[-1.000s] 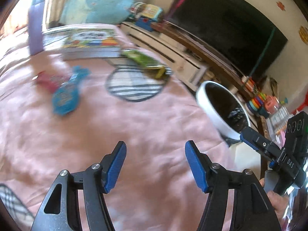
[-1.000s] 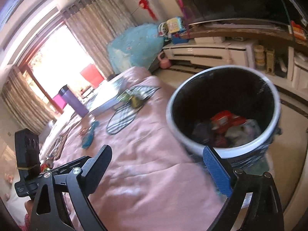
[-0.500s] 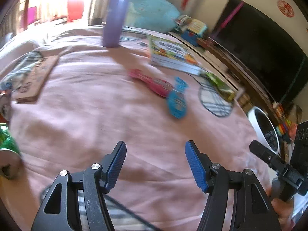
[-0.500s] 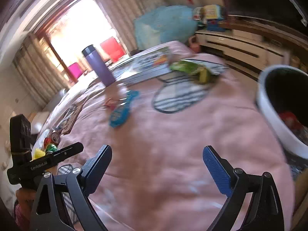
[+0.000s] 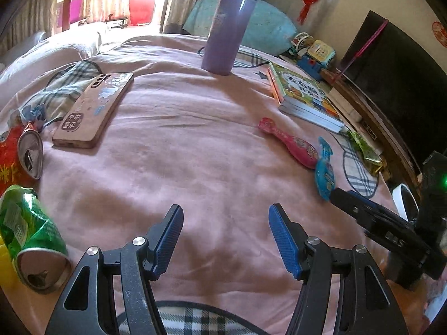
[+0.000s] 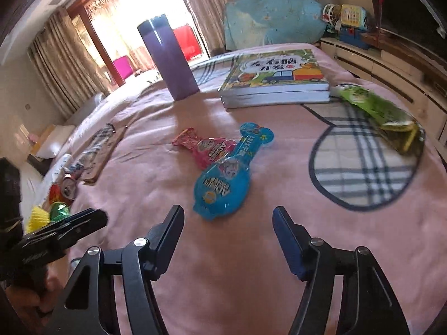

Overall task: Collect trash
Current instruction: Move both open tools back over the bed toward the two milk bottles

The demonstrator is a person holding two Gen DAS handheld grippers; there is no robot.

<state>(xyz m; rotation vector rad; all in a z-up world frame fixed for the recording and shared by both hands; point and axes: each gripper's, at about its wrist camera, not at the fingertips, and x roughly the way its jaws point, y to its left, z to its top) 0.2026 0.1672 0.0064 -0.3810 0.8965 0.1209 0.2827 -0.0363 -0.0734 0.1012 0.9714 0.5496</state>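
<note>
A blue snack wrapper [image 6: 226, 178] lies on the pink bedspread [image 6: 251, 251] just ahead of my open, empty right gripper [image 6: 227, 223]. A pink wrapper [image 6: 205, 145] lies beside it and a green wrapper [image 6: 377, 109] at the right. My left gripper [image 5: 225, 223] is open and empty over bare bedspread. In the left wrist view a crushed green can [image 5: 28, 237] and a red can [image 5: 19, 156] lie at the left, with the pink wrapper [image 5: 290, 142] and blue wrapper [image 5: 325, 174] at the right. The white bin's rim [image 5: 402, 201] shows at the far right.
A purple flask [image 5: 229, 25] stands at the back. A phone [image 5: 95, 109] lies left of centre. A stack of picture books [image 6: 276, 81] lies beside the green wrapper. A TV cabinet [image 6: 391, 55] runs along the right of the bed.
Both grippers have swung left, away from the bin and over the bed. The bin has left the right wrist view; the wrappers and cans have come into view. Both grippers stayed open.
</note>
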